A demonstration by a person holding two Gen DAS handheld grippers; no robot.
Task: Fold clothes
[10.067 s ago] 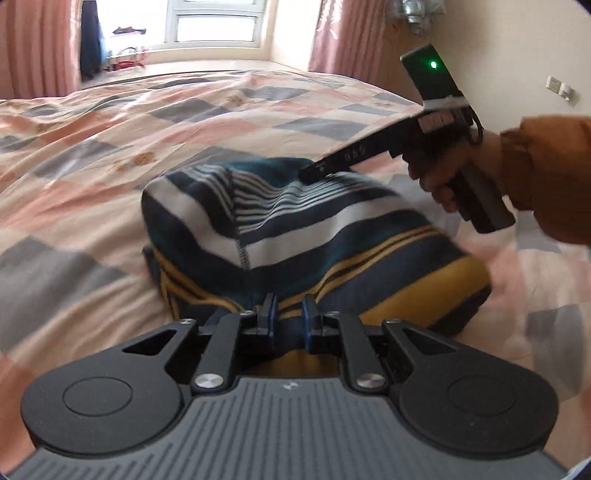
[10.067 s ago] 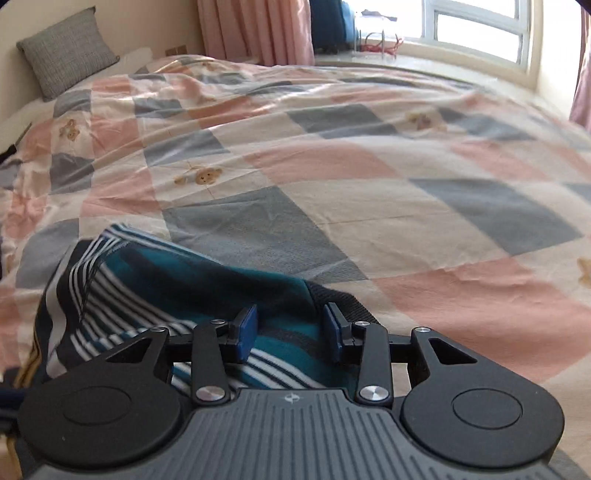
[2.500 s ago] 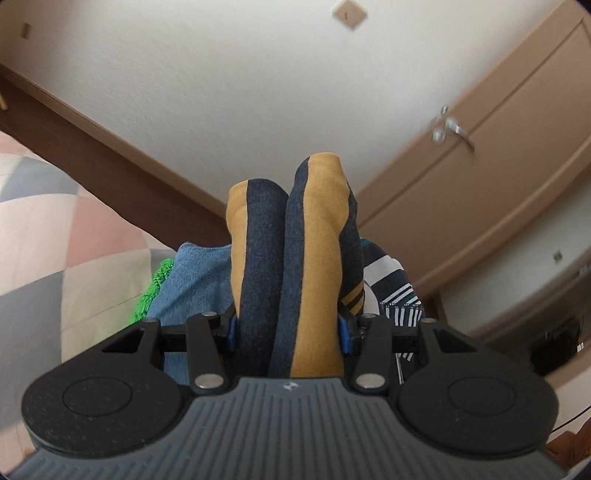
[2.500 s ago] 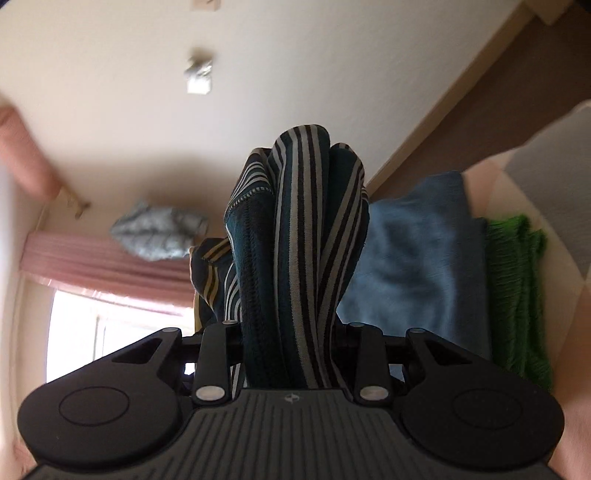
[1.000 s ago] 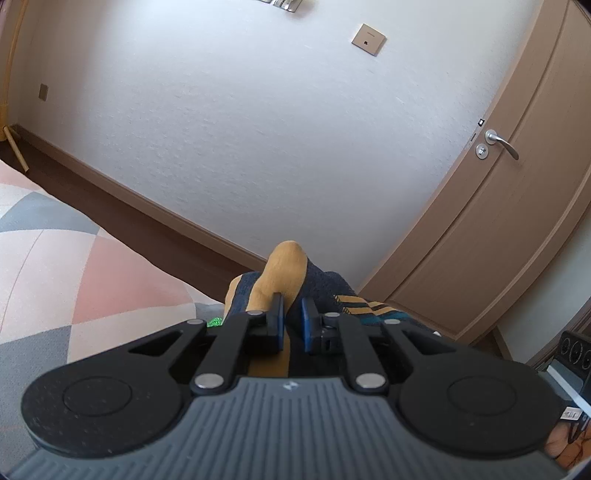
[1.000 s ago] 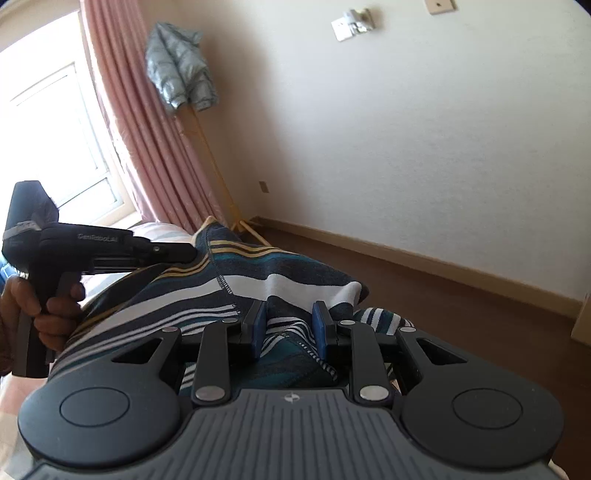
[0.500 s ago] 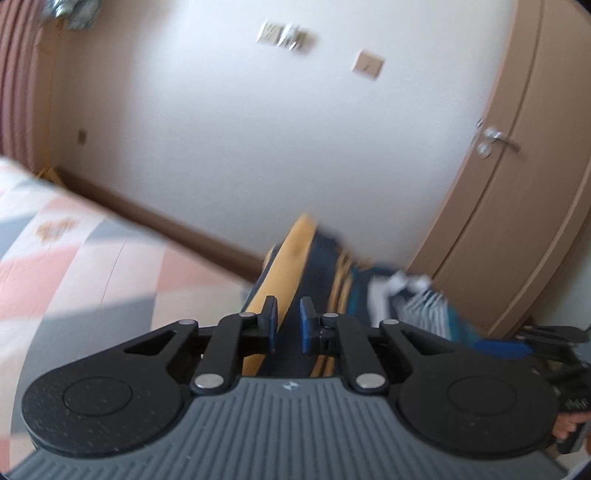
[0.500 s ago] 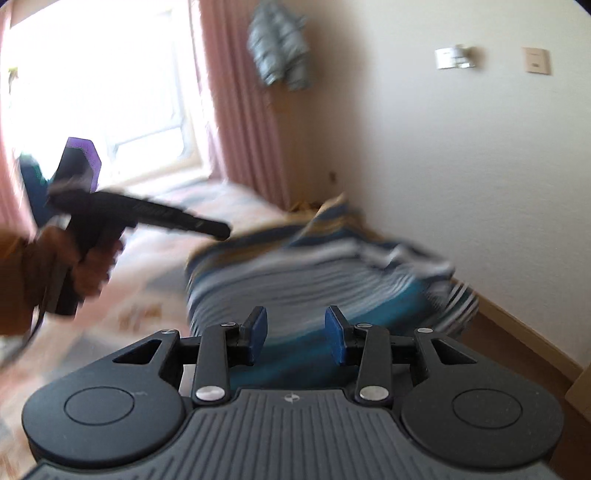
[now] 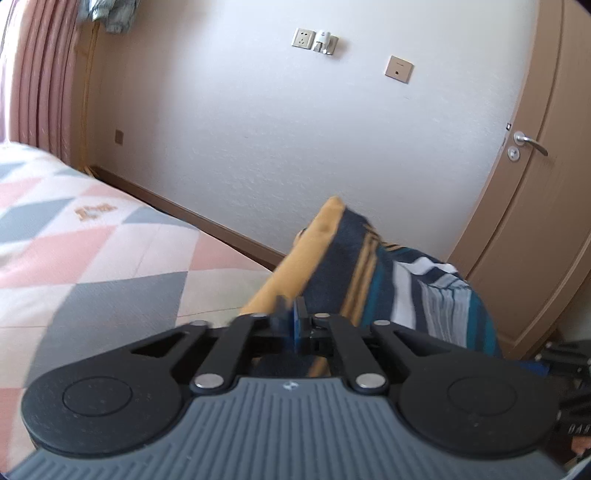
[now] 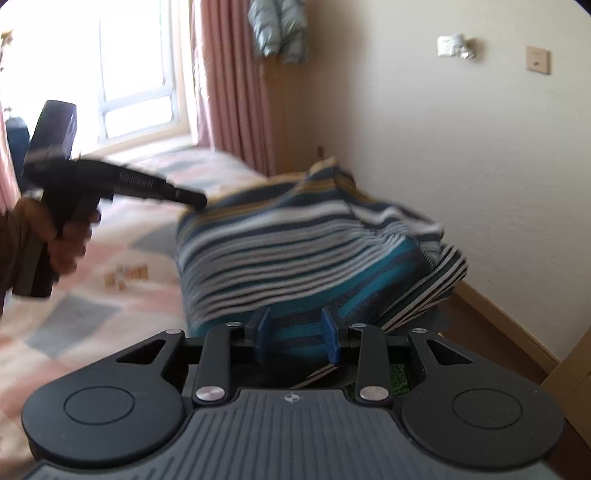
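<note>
Resting near the foot corner of a bed (image 9: 110,266), a folded striped sweater (image 10: 295,251) sits on the patchwork quilt close to the wall, its bands of navy, white, teal and mustard stacked in a thick bundle. One striped flap droops off the right side of the pile toward the wooden baseboard (image 10: 509,317).

From the left wrist view, the left gripper (image 9: 291,317) has its blue pads drawn together with no cloth visibly pinched between them — the sweater's mustard hem (image 9: 295,258) lies just beyond the fingertips. From the right wrist view, that same tool appears as a black pistol-shaped handle held in a hand (image 10: 66,240) with a brown sleeve (image 10: 14,251), its long nose ending at the sweater's far upper edge; whether it touches the cloth cannot be told through the motion blur.

The right gripper (image 10: 295,332) stands with its blue pads apart, holding nothing, right at the near edge of the bundle. A scrap of green fabric (image 10: 399,376) shows under the sweater, behind the right finger.

Pink curtains (image 10: 236,81) frame a bright window (image 10: 133,66), a pale puffer jacket (image 10: 277,26) hangs high beside them, and a wooden door (image 9: 535,206) with a metal handle closes off the right side of the room.
</note>
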